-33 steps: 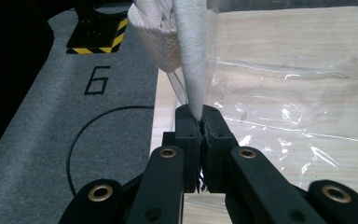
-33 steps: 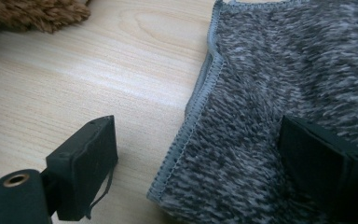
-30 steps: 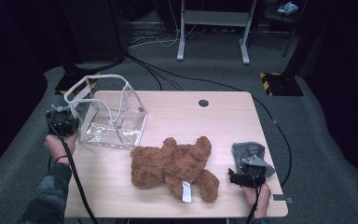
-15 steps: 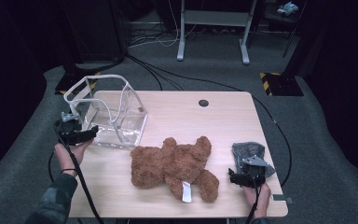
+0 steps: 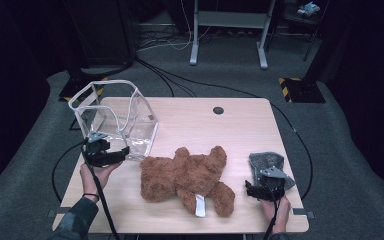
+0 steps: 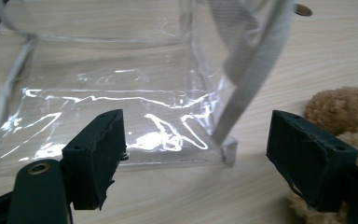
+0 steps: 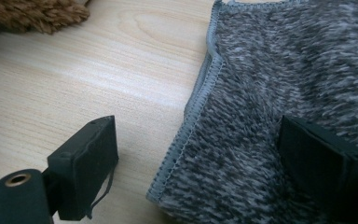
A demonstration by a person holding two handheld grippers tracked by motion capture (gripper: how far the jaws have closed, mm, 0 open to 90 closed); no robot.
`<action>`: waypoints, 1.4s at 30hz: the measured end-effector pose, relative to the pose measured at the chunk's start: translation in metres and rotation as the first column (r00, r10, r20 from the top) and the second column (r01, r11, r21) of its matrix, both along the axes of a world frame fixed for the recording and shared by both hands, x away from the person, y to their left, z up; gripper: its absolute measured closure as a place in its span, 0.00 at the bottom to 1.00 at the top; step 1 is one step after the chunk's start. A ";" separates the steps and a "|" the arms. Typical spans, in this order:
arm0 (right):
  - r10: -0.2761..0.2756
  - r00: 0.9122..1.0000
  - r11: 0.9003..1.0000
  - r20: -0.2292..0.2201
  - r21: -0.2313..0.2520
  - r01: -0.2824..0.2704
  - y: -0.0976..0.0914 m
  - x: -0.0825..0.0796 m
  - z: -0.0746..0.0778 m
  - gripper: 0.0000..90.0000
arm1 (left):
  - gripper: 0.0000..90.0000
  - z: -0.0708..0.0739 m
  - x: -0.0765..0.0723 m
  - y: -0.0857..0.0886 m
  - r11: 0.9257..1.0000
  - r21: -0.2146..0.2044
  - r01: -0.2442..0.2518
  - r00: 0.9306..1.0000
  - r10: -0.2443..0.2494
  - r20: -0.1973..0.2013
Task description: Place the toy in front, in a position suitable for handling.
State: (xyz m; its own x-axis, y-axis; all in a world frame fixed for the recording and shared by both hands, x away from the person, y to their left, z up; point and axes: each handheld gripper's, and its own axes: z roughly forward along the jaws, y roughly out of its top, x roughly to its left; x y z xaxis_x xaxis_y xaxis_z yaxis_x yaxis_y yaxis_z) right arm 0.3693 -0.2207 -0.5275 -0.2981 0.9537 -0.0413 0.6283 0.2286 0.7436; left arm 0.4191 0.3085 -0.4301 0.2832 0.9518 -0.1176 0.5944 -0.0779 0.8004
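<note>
1. The clear plastic bag [image 5: 115,120] stands open near the far-left corner of the pale wooden table [image 5: 240,125]. Its walls are glossy and creased and catch the light, and its rim and strap are grey-white webbing.
2. The brown teddy bear [image 5: 187,177] lies flat at the table's middle front. Its fur is shaggy, and a white tag sticks out near one leg.
3. The grey cloth [image 5: 266,162] lies flat near the front-right corner. It is fuzzy and mottled, with a stitched hem.
4. The left gripper [image 5: 121,154] is held low at the bag's near bottom edge by a hand coming in from below. Its jaws have just been opening and stand wide apart, with the bag's lower corner lying beyond the gap and neither pad pressing on it.
5. The right gripper [image 5: 250,190] sits at the cloth's near edge. Its jaws are spread, one over bare wood and one over the cloth, gripping nothing.
6. Count: one bag, one bear, one cloth, two grippers, one table.
</note>
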 end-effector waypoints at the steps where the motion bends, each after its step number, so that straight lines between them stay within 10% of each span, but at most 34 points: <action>1: -0.001 1.000 1.000 0.000 0.001 0.001 0.000 0.000 0.000 0.13 | 0.24 -0.001 0.002 -0.001 1.000 0.008 0.002 1.000 -0.002 -0.003; 10: -0.002 1.000 1.000 0.002 -0.001 0.002 0.000 0.000 0.000 0.14 | 0.59 -0.014 0.023 -0.005 1.000 -0.020 0.010 1.000 -0.011 -0.017; 18: -0.004 1.000 1.000 0.002 -0.002 0.004 0.000 0.000 0.000 0.14 | 0.78 -0.019 0.037 -0.005 0.995 0.045 0.087 0.995 -0.089 0.044; 42: -0.012 1.000 1.000 0.004 -0.003 0.013 0.000 0.000 0.000 0.15 | 0.83 -0.017 0.092 -0.001 0.990 0.067 0.123 0.991 -0.126 0.036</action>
State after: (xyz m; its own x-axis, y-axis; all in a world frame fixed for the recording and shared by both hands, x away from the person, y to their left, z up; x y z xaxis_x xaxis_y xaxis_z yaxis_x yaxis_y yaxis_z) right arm 0.3691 -0.2204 -0.5275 -0.2859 0.9572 -0.0452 0.6280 0.2228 0.7456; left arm 0.5107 0.3072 -0.4469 0.4031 0.9141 -0.0434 0.5446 -0.2014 0.8142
